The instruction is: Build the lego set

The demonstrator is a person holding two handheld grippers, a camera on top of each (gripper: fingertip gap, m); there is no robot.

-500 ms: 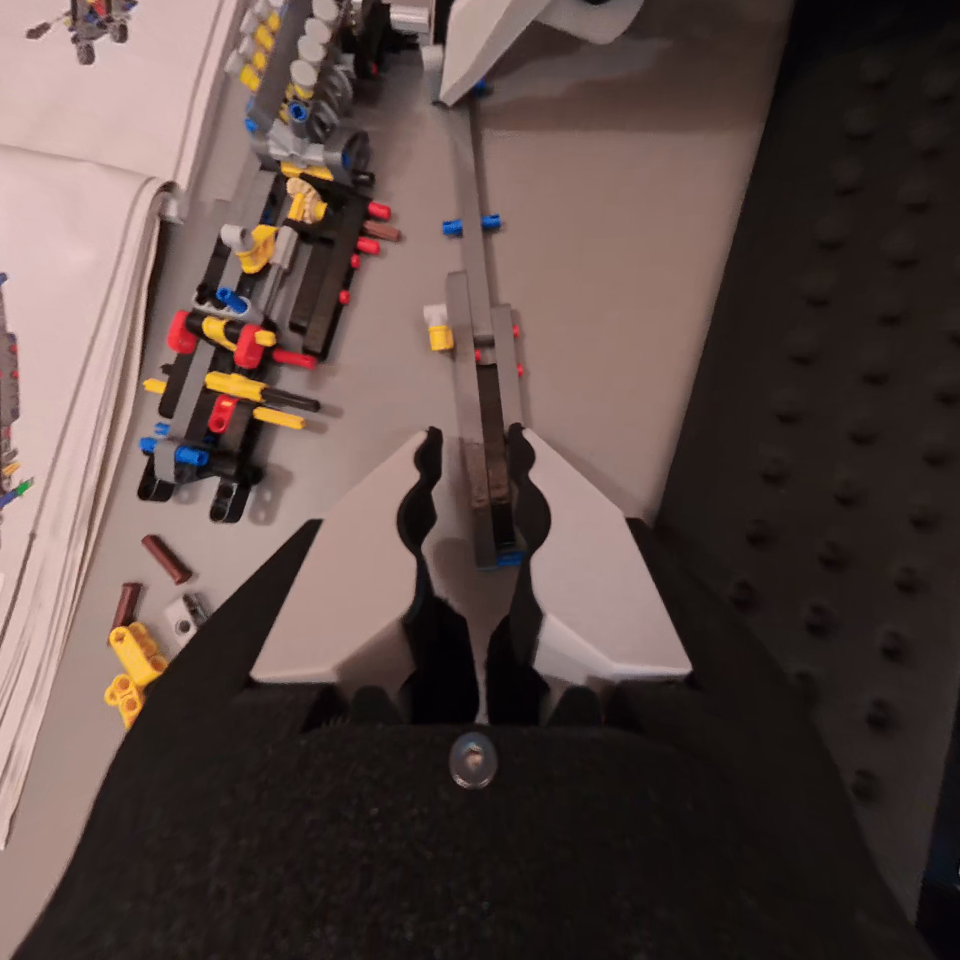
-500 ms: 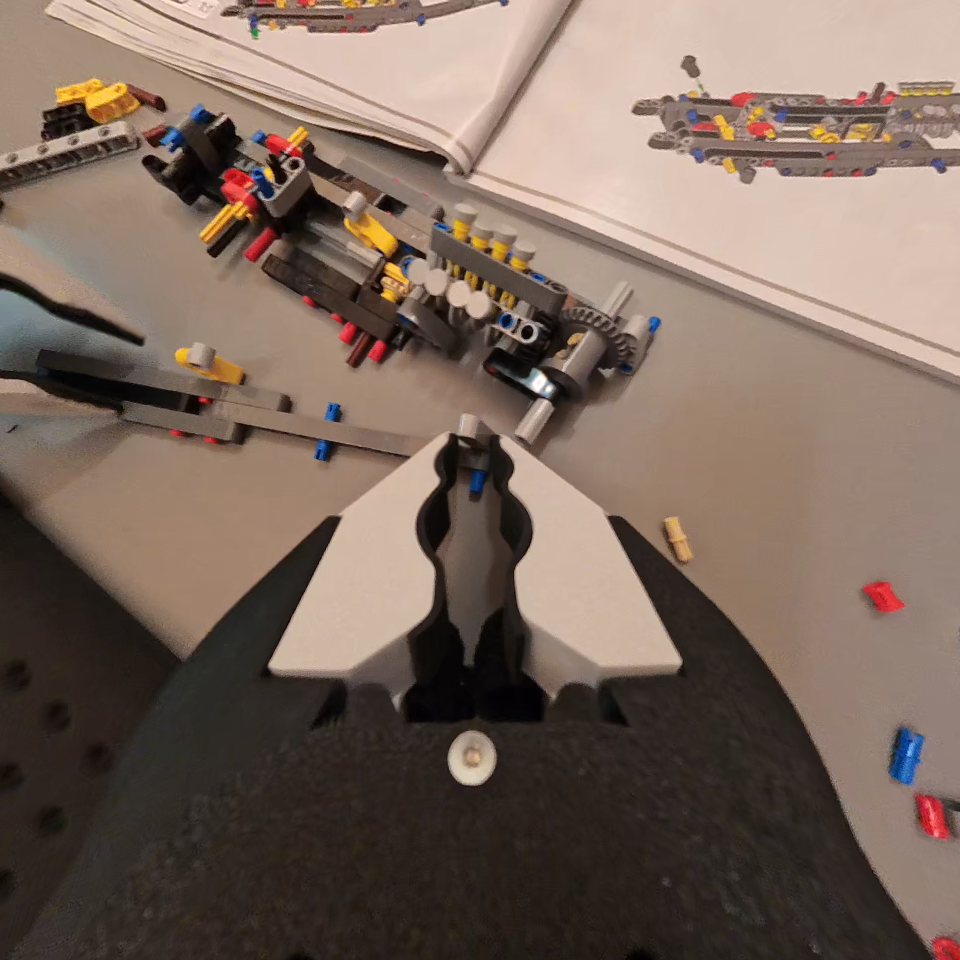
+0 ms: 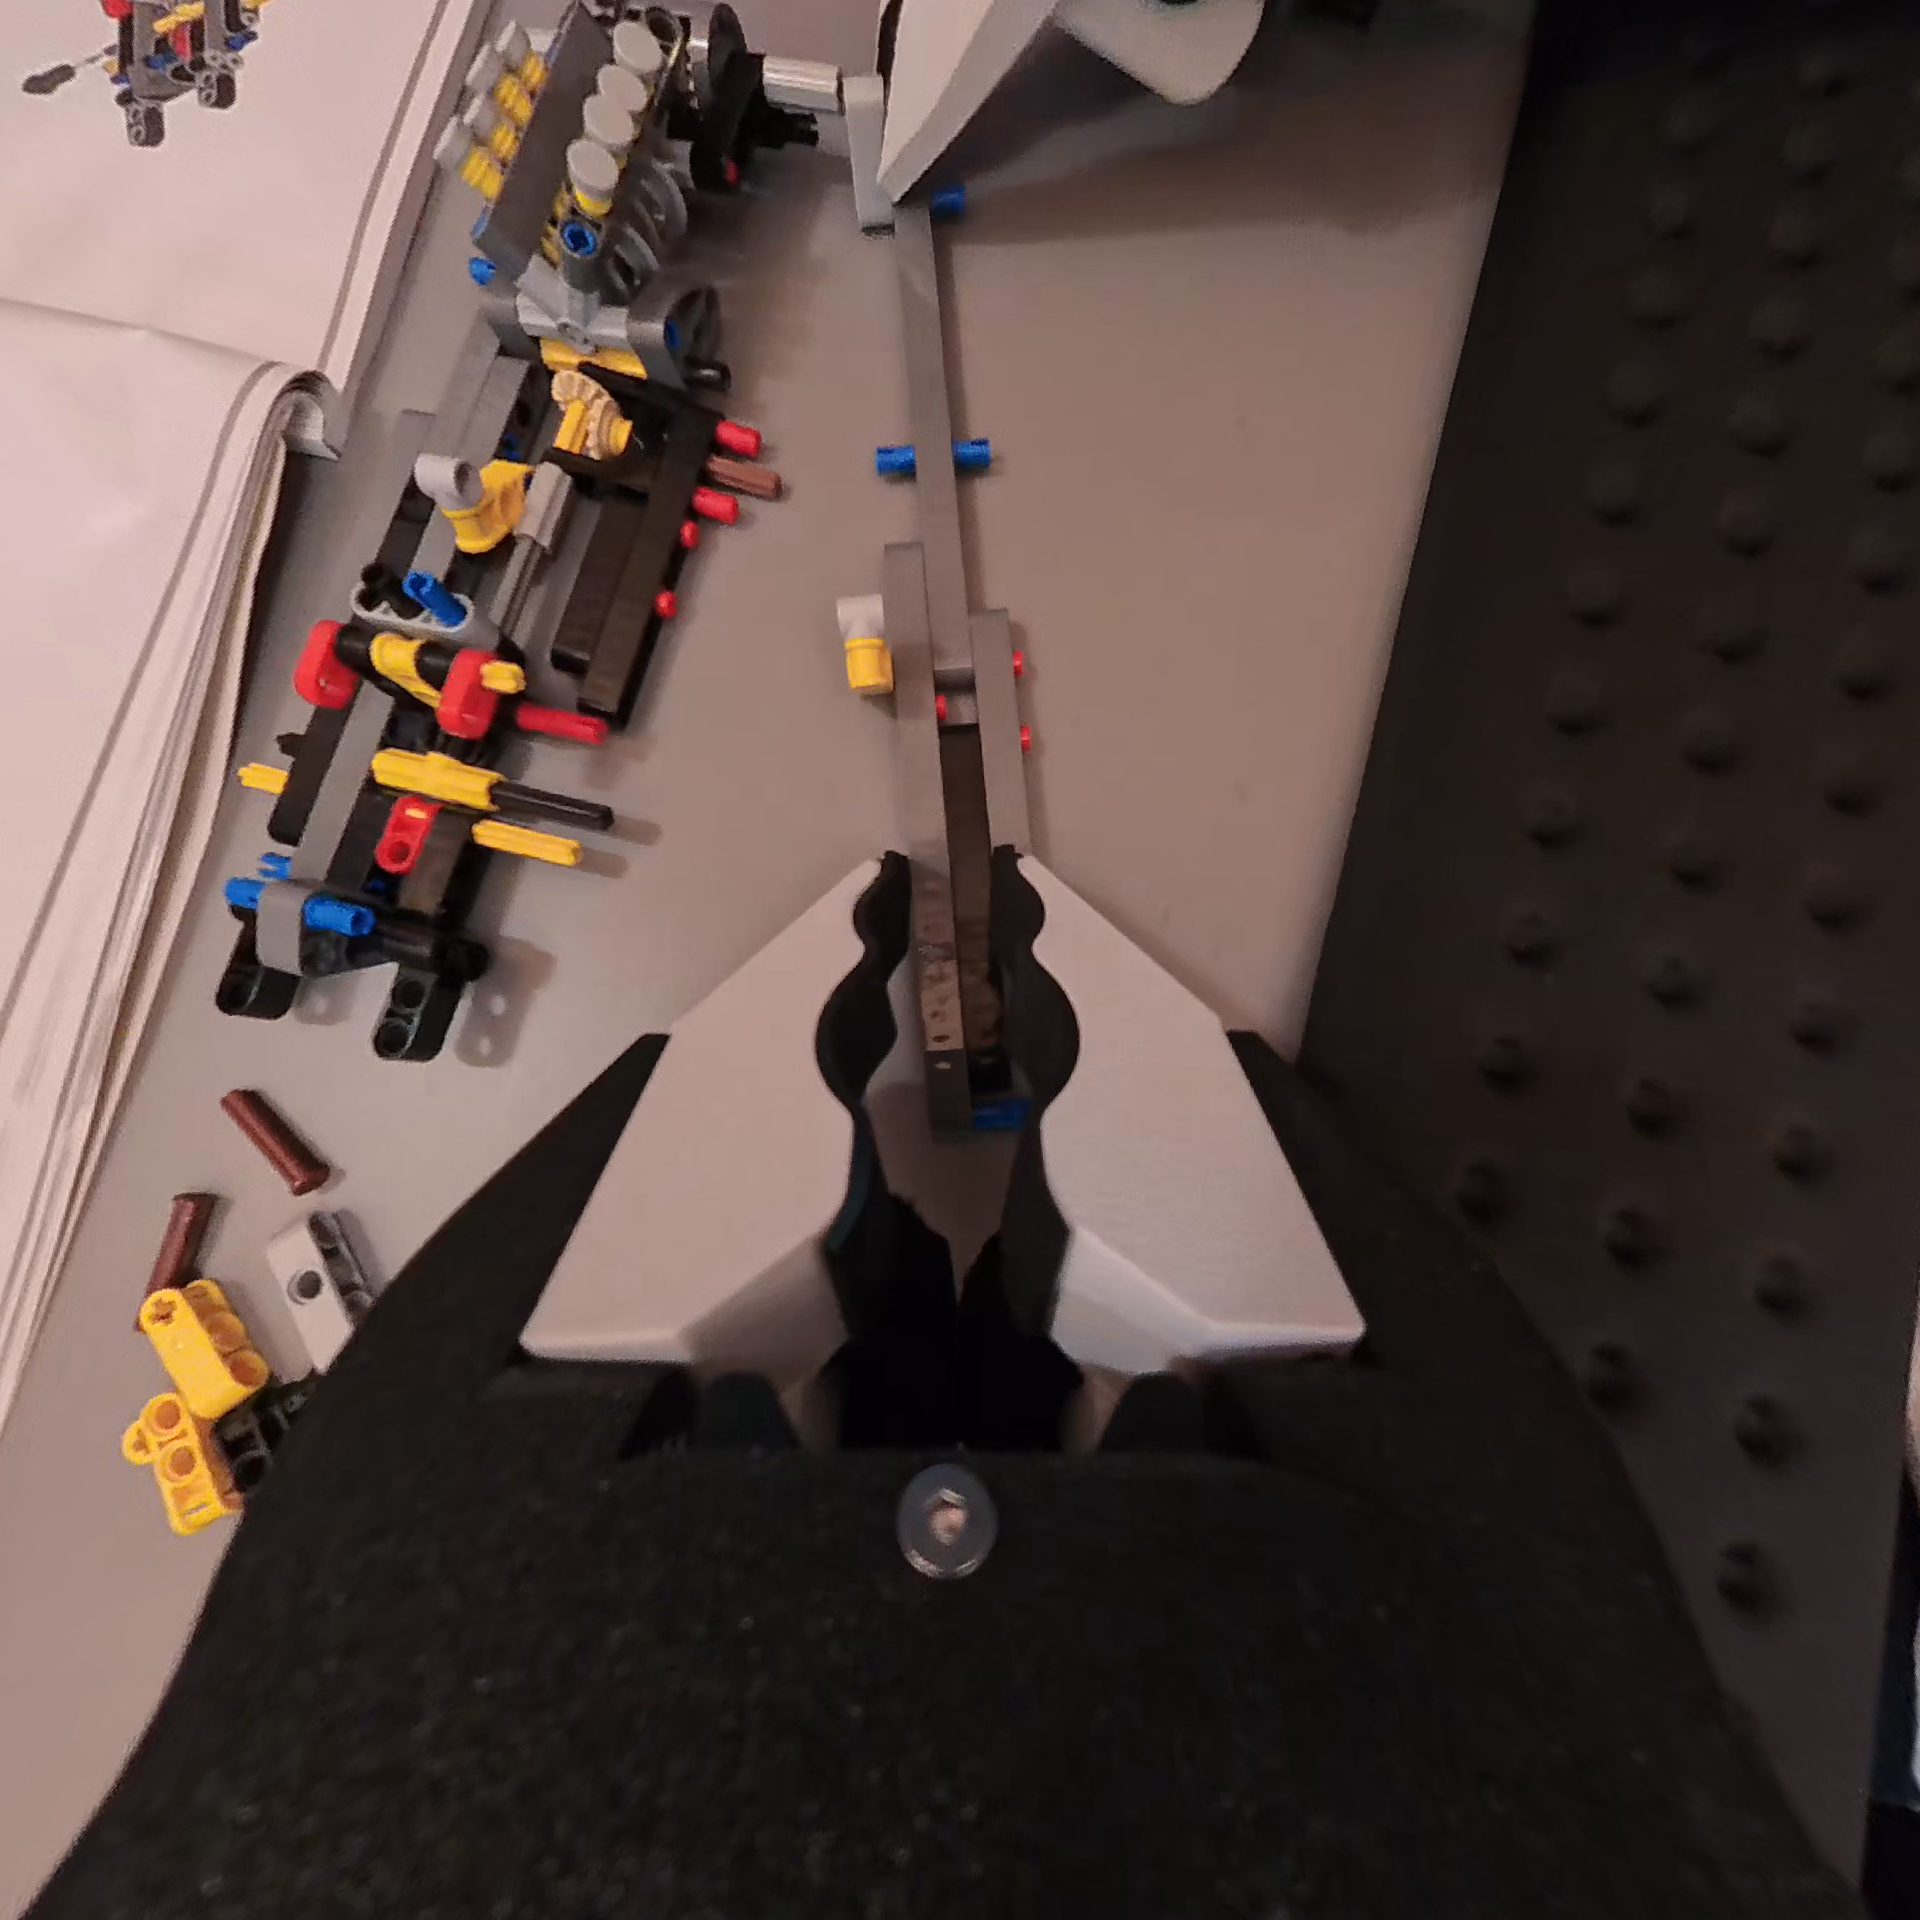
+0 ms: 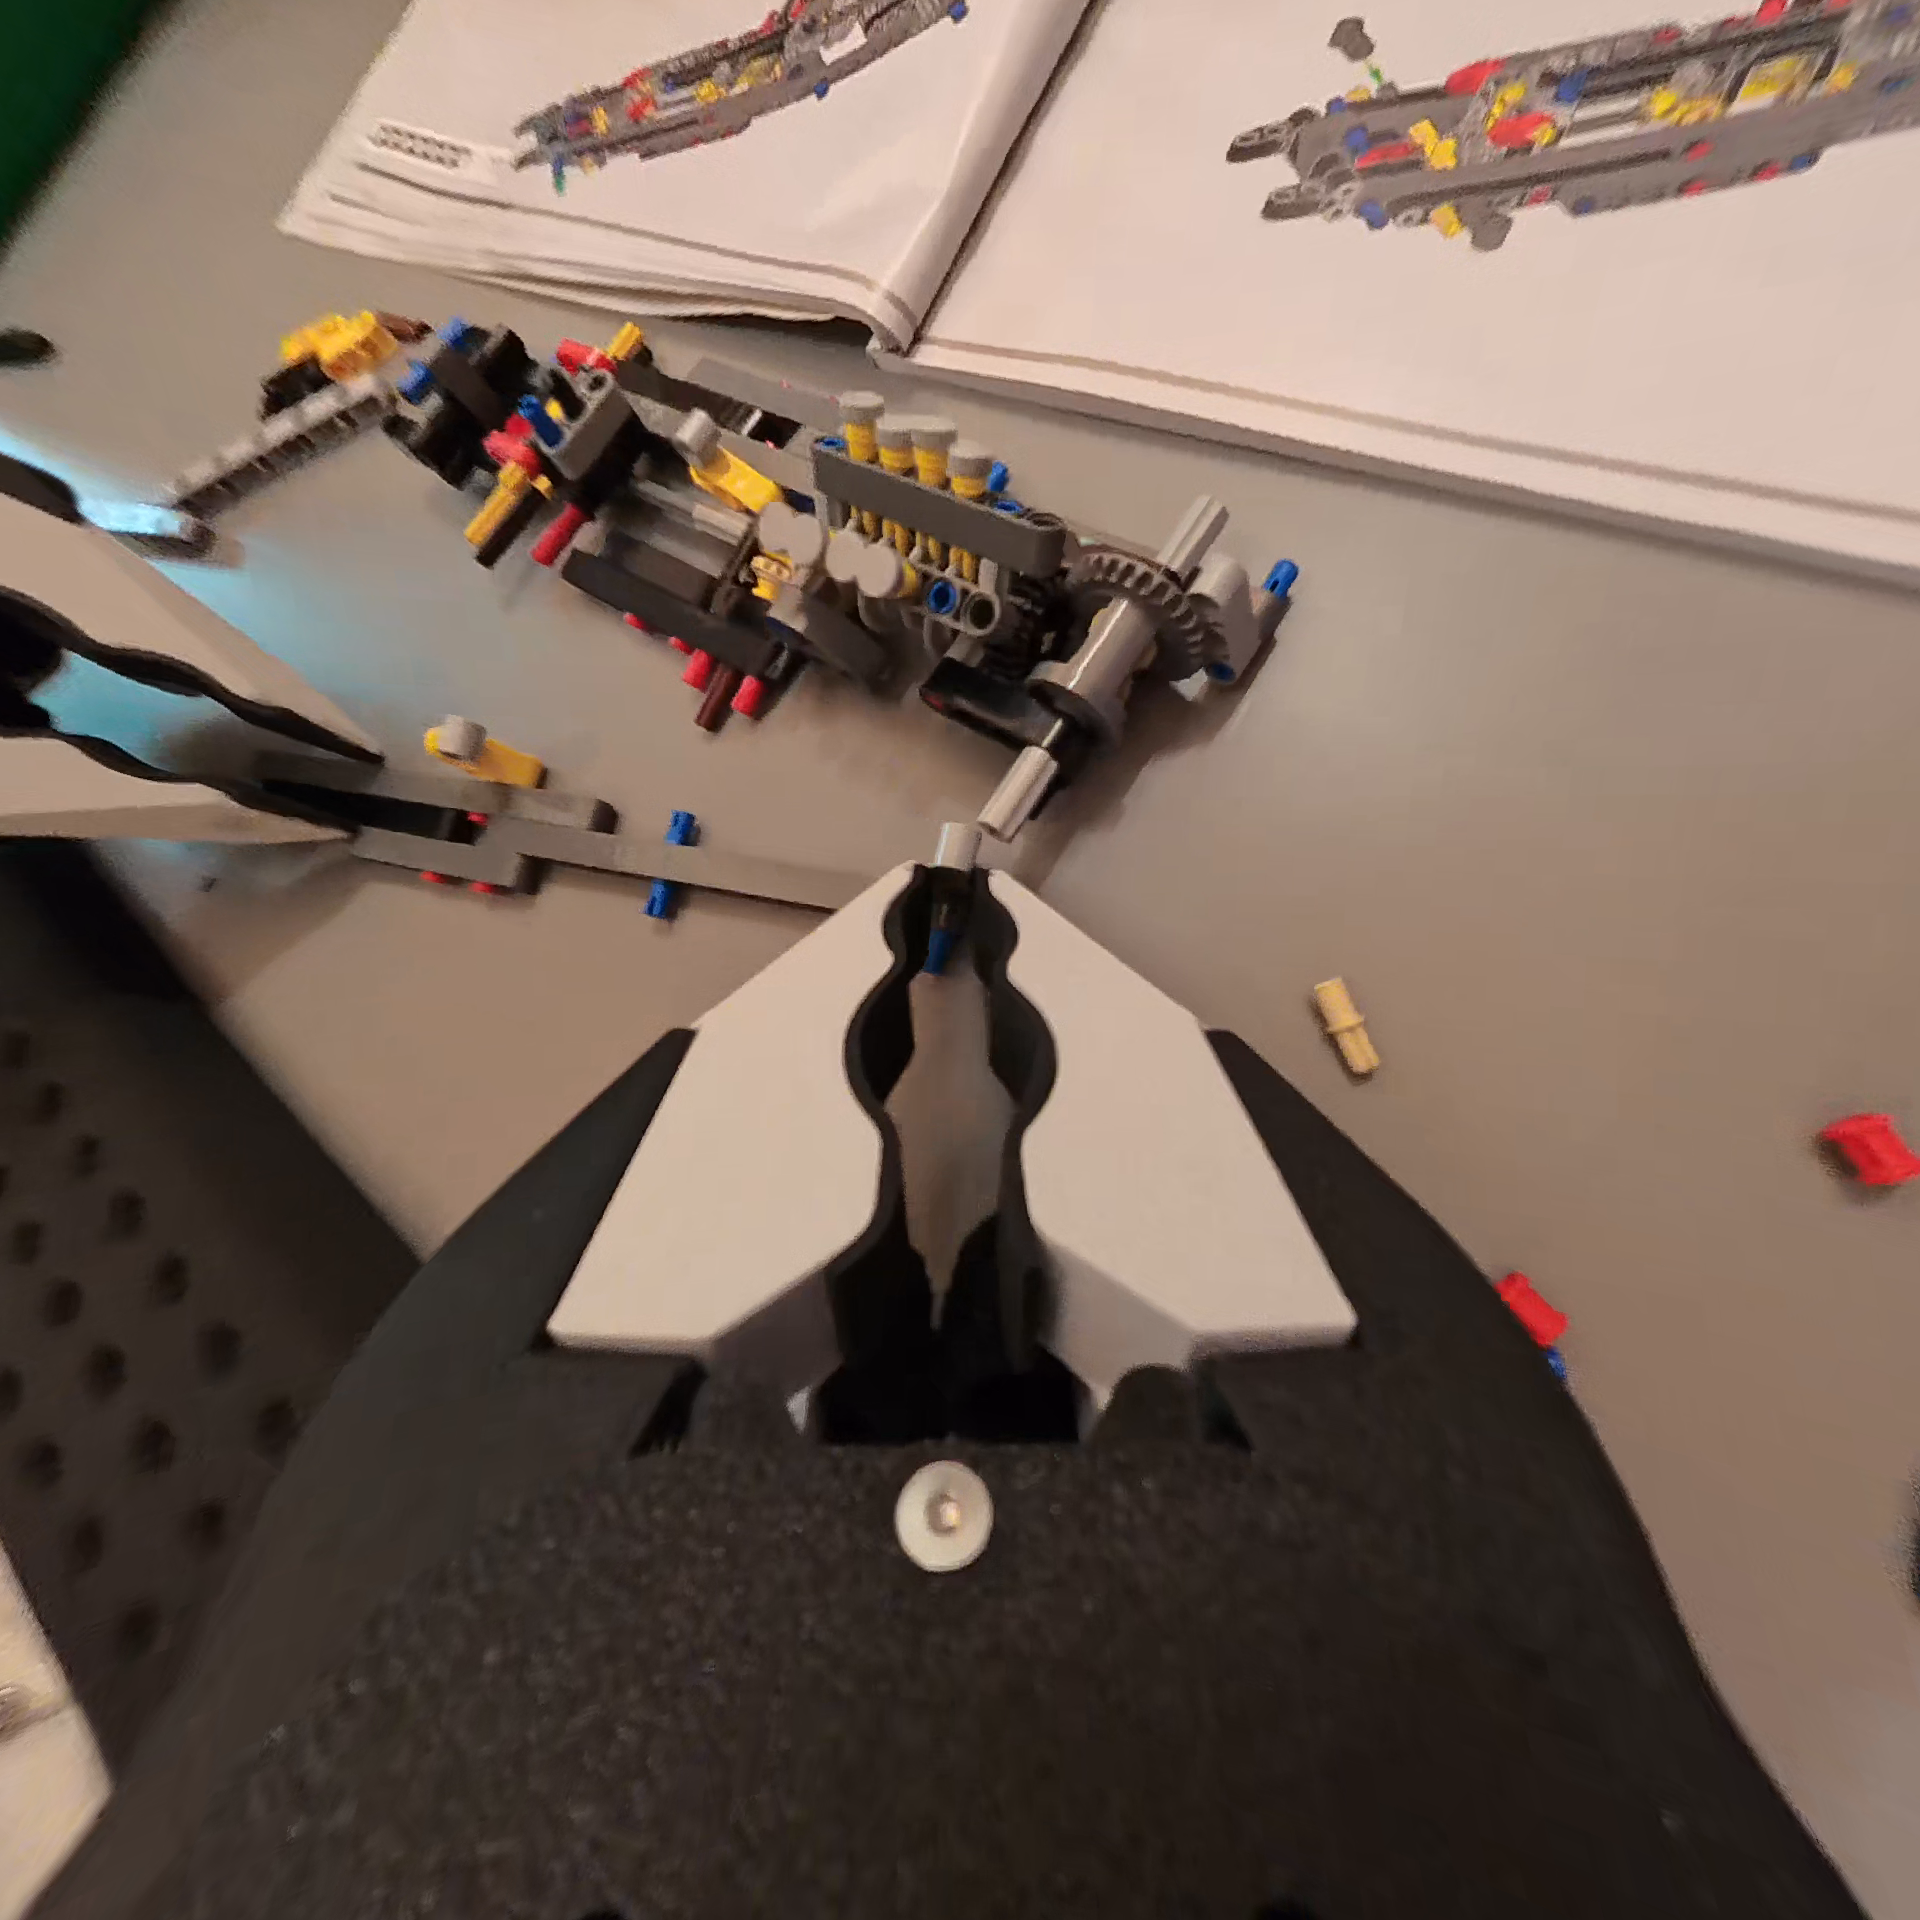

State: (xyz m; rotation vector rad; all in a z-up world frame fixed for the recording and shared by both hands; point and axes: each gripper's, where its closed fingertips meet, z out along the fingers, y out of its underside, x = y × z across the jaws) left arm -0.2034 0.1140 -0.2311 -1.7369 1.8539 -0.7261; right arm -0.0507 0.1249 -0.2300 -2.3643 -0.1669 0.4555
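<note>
A long grey beam assembly with blue and red pins lies on the grey table. My left gripper is shut on its near end, which is dark and runs back between the fingers. My right gripper is shut on the other end, where a small grey connector and a blue pin show at the tips. The beam runs left to the left gripper. The right gripper shows at the top of the left wrist view. The large chassis build lies beside the beam.
An open instruction booklet lies behind the chassis. Brown pins, yellow connectors, a tan pin and red pieces lie loose. A dark studded mat borders the table. Across from one pair of fingers to the other is roughly 15 centimeters.
Both grippers keep their hold on the beam. The right wrist view has tilted slightly, and the left gripper sits a little nearer in it.
</note>
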